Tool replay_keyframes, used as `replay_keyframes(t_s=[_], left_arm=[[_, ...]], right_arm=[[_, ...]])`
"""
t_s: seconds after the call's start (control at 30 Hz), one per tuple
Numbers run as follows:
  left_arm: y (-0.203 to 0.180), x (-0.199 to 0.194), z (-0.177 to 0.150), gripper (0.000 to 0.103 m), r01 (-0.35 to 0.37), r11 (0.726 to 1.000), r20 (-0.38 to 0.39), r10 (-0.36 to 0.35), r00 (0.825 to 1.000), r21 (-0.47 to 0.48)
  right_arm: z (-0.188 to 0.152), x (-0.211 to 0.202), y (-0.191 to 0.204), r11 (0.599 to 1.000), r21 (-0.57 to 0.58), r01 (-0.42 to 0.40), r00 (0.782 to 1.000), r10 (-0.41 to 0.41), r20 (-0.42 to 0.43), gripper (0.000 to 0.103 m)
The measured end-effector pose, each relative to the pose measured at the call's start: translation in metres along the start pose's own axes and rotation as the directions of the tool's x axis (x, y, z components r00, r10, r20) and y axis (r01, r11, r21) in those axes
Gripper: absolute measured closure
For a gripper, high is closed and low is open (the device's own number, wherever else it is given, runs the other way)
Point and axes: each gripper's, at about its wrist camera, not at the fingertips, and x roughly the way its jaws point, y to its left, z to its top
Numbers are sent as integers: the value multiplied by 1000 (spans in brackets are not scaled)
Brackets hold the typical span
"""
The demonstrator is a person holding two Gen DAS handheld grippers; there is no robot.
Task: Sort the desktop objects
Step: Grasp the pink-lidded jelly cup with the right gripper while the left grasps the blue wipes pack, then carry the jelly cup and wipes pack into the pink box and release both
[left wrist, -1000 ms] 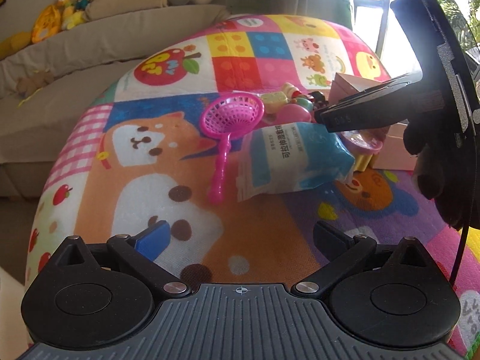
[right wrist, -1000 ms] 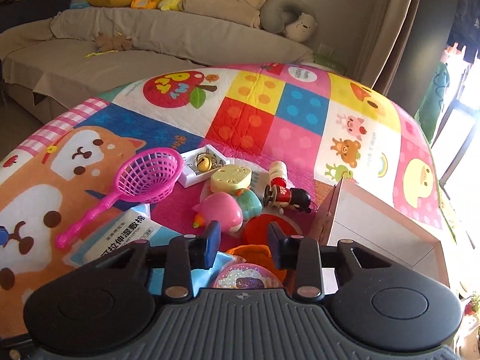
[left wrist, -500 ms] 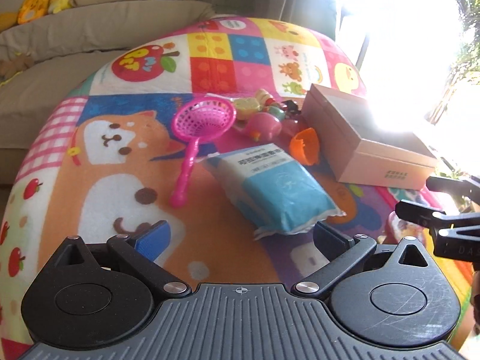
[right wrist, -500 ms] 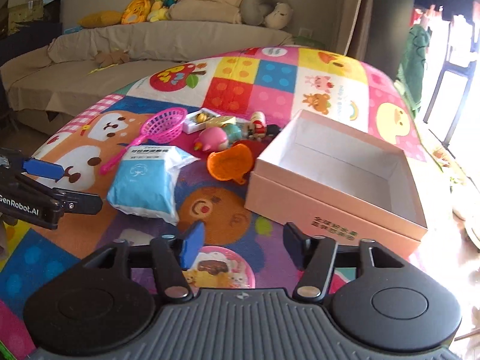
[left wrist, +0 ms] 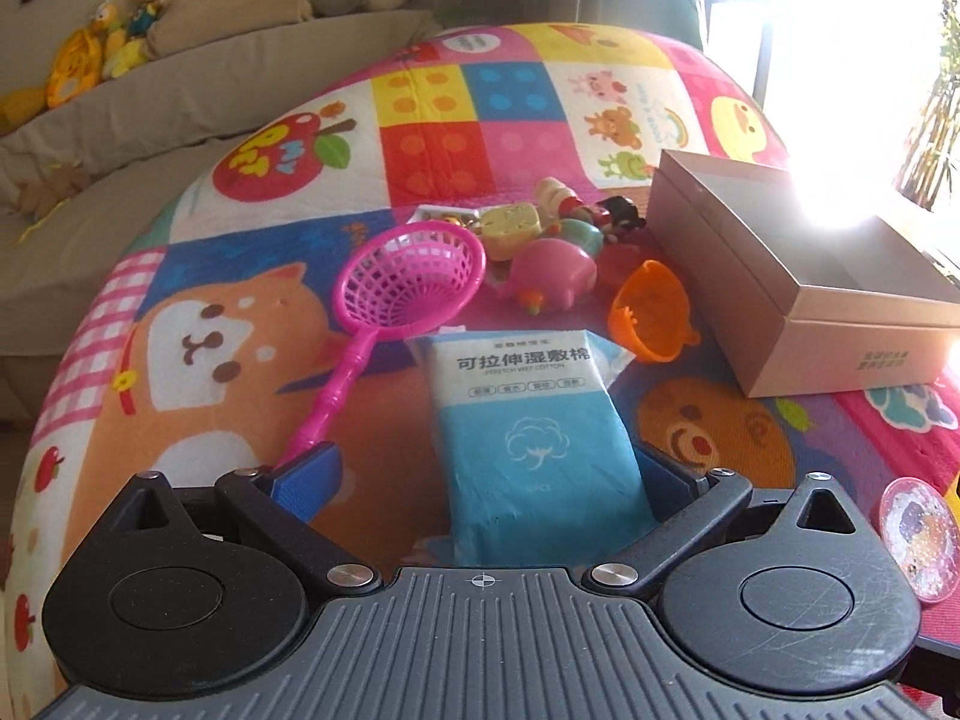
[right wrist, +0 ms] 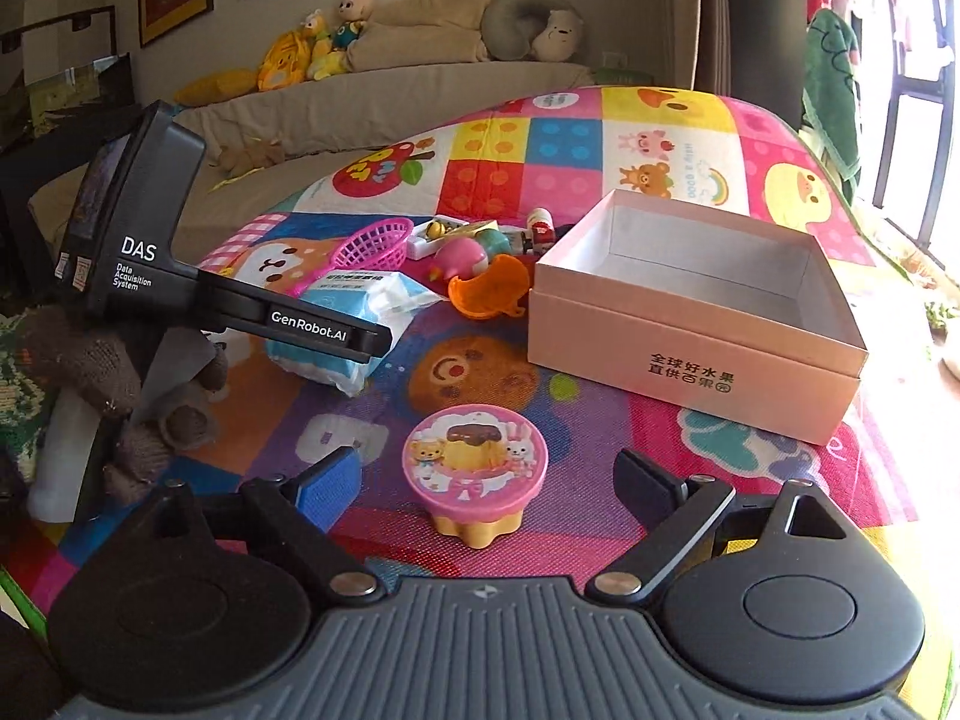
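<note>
My left gripper (left wrist: 486, 474) is open over the play mat, and the near end of a blue wet-cotton packet (left wrist: 534, 420) lies between its fingers, untouched on the left side. From the right wrist view, that left gripper (right wrist: 372, 339) hovers over the packet (right wrist: 348, 324). My right gripper (right wrist: 492, 480) has its jaws opening wide. A pink-lidded pudding toy (right wrist: 474, 474) stands on the mat between them, clear of both pads. An open, empty pink box (right wrist: 690, 348) sits at the right, also seen in the left wrist view (left wrist: 810, 312).
A pink scoop net (left wrist: 408, 276), an orange cup (left wrist: 651, 312), a pink toy (left wrist: 552, 276) and several small toys are piled behind the packet. A gloved hand (right wrist: 120, 372) holds the left gripper. A sofa with plush toys (right wrist: 324, 54) runs behind the mat.
The right gripper swung away from the toy pile to the front of the box and opened, leaving the pudding toy standing free. The left gripper moved forward around the blue packet.
</note>
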Motion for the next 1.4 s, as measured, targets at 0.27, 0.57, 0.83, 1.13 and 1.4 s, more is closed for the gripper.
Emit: replay_keyframes(t_s=[0.27,0.57,0.83,1.13,1.4], left_arm=[[17,-18,-3,0,24,998,36,-27,999,66],[-3,11,4,32,35,993,16,-37,999,112],[-20,-57,18,45,156,977,176,-181,968,147],[-115,-32,130,37,349,925,241,-378,894,152],[-87,-13,120,12,274,961,227,-276,934,41]], right_arm=[[4,13,7,999,-21,24,1000,-23,9,13],[2,10,-5,998,-5,55,997,-55,-61,47],[23,-53,-54,990,51,129,990,-132,52,47],[78,-53,-110,941,127,313,926,-332,178,47],[97,5,-138,942,168,291,931,-319,175,47]])
